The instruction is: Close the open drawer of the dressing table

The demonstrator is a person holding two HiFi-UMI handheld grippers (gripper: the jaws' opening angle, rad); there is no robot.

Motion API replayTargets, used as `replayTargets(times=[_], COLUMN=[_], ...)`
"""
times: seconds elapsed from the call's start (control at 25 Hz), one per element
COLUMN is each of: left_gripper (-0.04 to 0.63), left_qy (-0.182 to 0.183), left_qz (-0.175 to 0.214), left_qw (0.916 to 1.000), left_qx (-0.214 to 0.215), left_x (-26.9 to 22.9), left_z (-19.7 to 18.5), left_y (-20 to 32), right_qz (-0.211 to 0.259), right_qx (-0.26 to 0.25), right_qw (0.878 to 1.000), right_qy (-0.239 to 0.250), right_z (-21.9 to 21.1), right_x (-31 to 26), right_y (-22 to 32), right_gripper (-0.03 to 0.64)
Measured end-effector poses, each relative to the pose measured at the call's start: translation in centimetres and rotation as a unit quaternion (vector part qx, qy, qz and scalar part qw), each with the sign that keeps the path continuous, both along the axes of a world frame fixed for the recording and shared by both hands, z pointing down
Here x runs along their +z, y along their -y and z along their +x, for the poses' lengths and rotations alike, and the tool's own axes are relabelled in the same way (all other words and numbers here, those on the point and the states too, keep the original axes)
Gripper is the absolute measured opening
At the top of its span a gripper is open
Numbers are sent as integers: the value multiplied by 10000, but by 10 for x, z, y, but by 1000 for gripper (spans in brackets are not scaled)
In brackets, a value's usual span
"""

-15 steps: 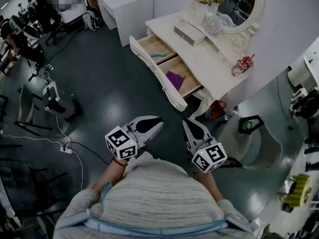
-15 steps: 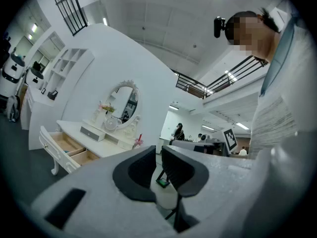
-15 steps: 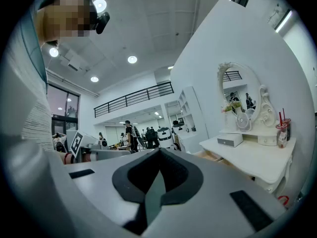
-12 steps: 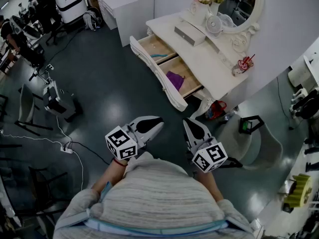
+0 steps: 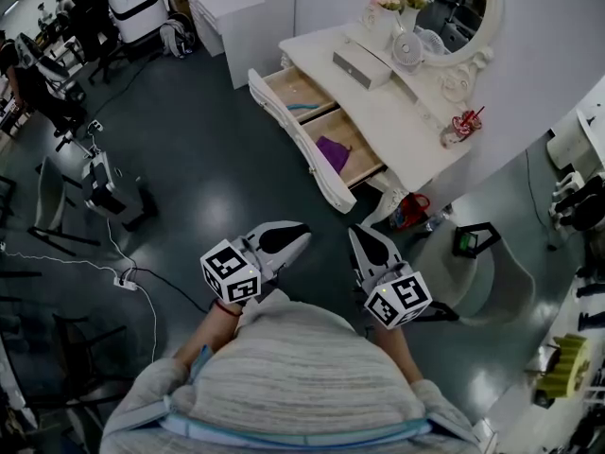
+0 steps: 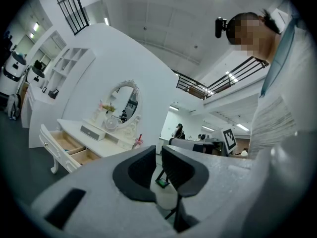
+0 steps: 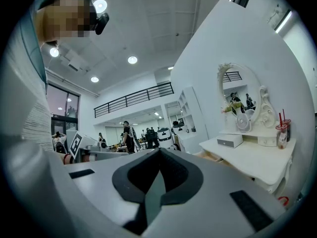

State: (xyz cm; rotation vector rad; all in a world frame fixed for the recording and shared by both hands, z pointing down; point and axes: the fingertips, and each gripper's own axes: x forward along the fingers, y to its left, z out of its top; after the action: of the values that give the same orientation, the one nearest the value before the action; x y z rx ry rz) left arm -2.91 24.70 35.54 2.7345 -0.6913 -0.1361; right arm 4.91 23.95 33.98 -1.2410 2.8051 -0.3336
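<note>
- A dark glossy floor [image 5: 208, 159] spreads below a white dressing table [image 5: 416, 130] set against a white wall.
- Its open drawer [image 5: 301, 149] juts toward the lower left of the head view. The long front runs upper left to lower right, and a purple item [image 5: 332, 149] lies inside.
- The left gripper [image 5: 302, 235] is held level near the person's body, well apart from the drawer, its jaws narrowly parted and empty.
- The right gripper [image 5: 355, 235], beside it, has its jaws closed together on nothing.

White dressing table [image 5: 402, 112], wide drawer [image 5: 286, 119] pulled open
</note>
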Motion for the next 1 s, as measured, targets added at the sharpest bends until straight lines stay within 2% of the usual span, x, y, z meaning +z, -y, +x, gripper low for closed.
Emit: replayTargets(times=[0.32,0.52,1.0], left_gripper=[48,48,48], left_qy=[-21,-9,-13], left_qz=[-22,-69,-95], left_qw=[10000,10000,9998], left_qx=[18,48,185], left_x=[1,4,8], left_z=[1,8,19], left_y=[2,4,46], right_qz=[-54,-71,-57], right_qx=[-8,-165,148], right_qw=[10000,9988,9993], right_qy=[5,465,329], right_z=[1,7,25], right_x=[3,-2,4], right_y=[2,1,37], right_gripper=[9,9,11])
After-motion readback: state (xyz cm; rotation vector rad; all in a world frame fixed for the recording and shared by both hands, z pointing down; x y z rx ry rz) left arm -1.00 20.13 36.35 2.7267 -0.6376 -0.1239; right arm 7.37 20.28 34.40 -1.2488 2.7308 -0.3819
